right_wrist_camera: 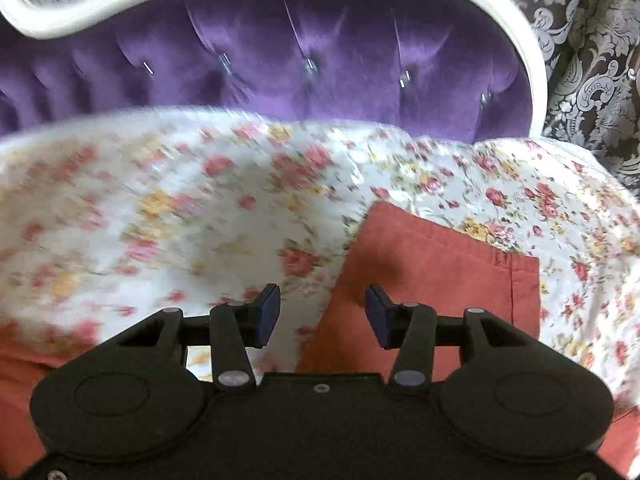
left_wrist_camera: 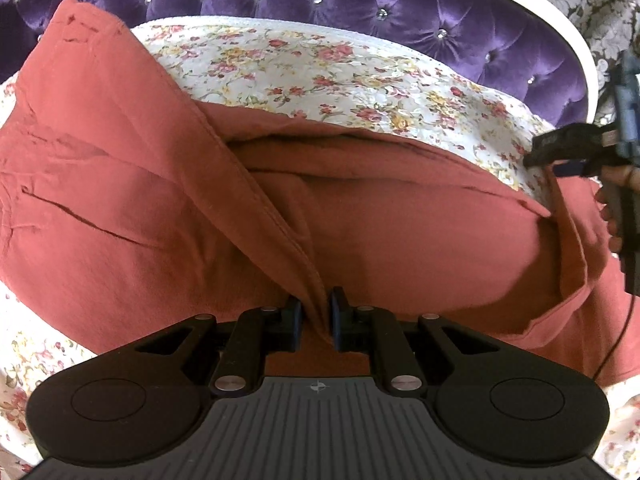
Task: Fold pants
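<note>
Pinching a bunched ridge of the rust-red pants (left_wrist_camera: 132, 184) at the lower centre of its own view, the left gripper (left_wrist_camera: 316, 314) has its pads pressed together on the cloth. Beyond it the pants spread across the floral bedspread (left_wrist_camera: 304, 76), filling the middle of the frame, one leg reaching to the upper left. At the right edge the right gripper (right_wrist_camera: 323, 312) hangs with fingers spread and nothing between them, above a hemmed pants corner. Farthest back stands the purple tufted headboard (left_wrist_camera: 360, 0).
</note>
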`<move>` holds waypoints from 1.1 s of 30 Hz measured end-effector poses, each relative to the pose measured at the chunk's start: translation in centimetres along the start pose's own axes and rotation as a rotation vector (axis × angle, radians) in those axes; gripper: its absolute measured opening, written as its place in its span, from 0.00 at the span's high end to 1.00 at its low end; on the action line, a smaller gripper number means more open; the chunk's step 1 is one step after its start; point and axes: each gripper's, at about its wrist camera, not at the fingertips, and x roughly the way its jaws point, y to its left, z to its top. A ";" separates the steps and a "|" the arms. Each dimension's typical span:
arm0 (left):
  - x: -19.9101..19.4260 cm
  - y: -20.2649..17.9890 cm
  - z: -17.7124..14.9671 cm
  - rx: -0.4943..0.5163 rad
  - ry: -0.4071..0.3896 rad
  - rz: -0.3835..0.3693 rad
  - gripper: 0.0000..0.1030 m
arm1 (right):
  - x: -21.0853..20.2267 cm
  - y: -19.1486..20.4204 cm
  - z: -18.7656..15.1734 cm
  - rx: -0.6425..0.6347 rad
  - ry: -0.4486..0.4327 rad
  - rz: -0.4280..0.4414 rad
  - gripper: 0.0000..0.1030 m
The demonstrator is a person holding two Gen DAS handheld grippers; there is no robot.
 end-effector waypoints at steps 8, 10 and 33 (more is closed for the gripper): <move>0.0 -0.3 0.0 0.007 0.003 0.014 0.86 | -8.1 -6.6 -1.5 0.128 -0.175 0.117 0.95; 0.0 -0.3 0.1 0.004 0.004 0.019 0.86 | -11.9 -9.6 -3.5 0.188 -0.246 0.137 0.94; 0.1 -1.1 0.1 0.060 0.008 0.072 0.85 | -13.1 -22.1 -23.4 0.721 -0.135 0.242 0.56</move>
